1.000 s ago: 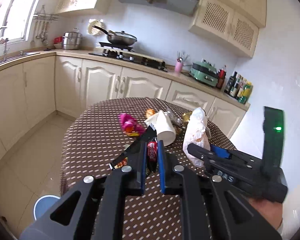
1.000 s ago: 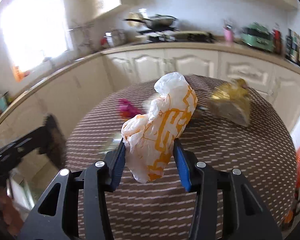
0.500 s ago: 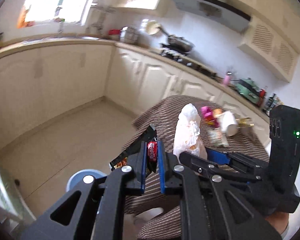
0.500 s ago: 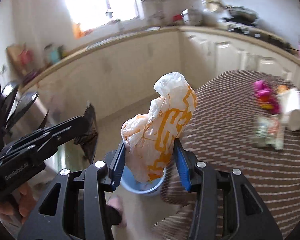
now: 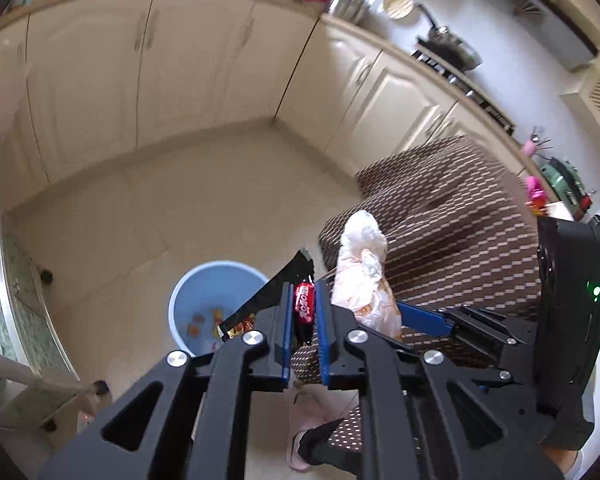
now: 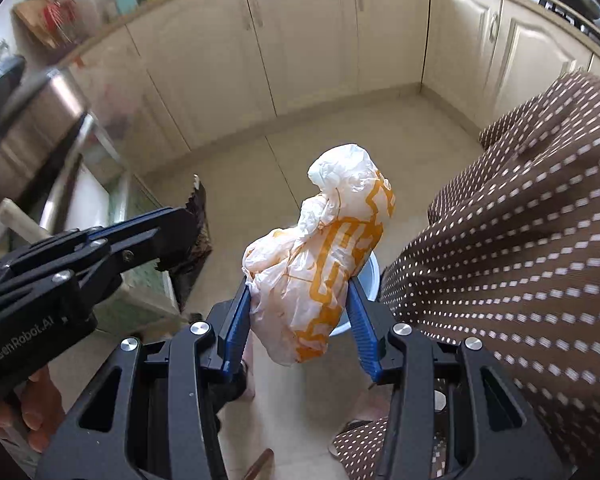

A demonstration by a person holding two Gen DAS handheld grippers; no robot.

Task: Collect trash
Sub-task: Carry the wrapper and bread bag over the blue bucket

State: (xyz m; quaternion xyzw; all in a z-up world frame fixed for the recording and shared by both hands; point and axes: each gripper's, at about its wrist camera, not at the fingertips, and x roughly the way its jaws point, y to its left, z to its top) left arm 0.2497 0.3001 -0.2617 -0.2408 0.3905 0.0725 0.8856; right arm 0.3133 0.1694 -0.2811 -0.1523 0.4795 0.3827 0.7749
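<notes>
My left gripper (image 5: 303, 292) is shut on a black and red snack wrapper (image 5: 276, 292), held above and just right of a light blue bin (image 5: 204, 292) on the floor. The bin holds a few scraps. My right gripper (image 6: 298, 296) is shut on a crumpled white and orange plastic bag (image 6: 320, 256), also over the floor beside the table edge. The bag shows in the left wrist view (image 5: 362, 276) too. The bin's rim (image 6: 374, 276) peeks out behind the bag. The left gripper (image 6: 180, 236) with its wrapper (image 6: 198, 232) shows at the left of the right wrist view.
A round table with a brown dotted cloth (image 5: 460, 216) stands at the right (image 6: 520, 240). Cream cabinets (image 5: 180, 60) line the far walls. A steel-edged unit (image 6: 60, 152) stands at the left. The person's slippered foot (image 5: 300, 420) is below the grippers.
Both grippers swung away from the table top and tilted down toward the floor. The blue bin has come to lie right under them. Both still hold their trash.
</notes>
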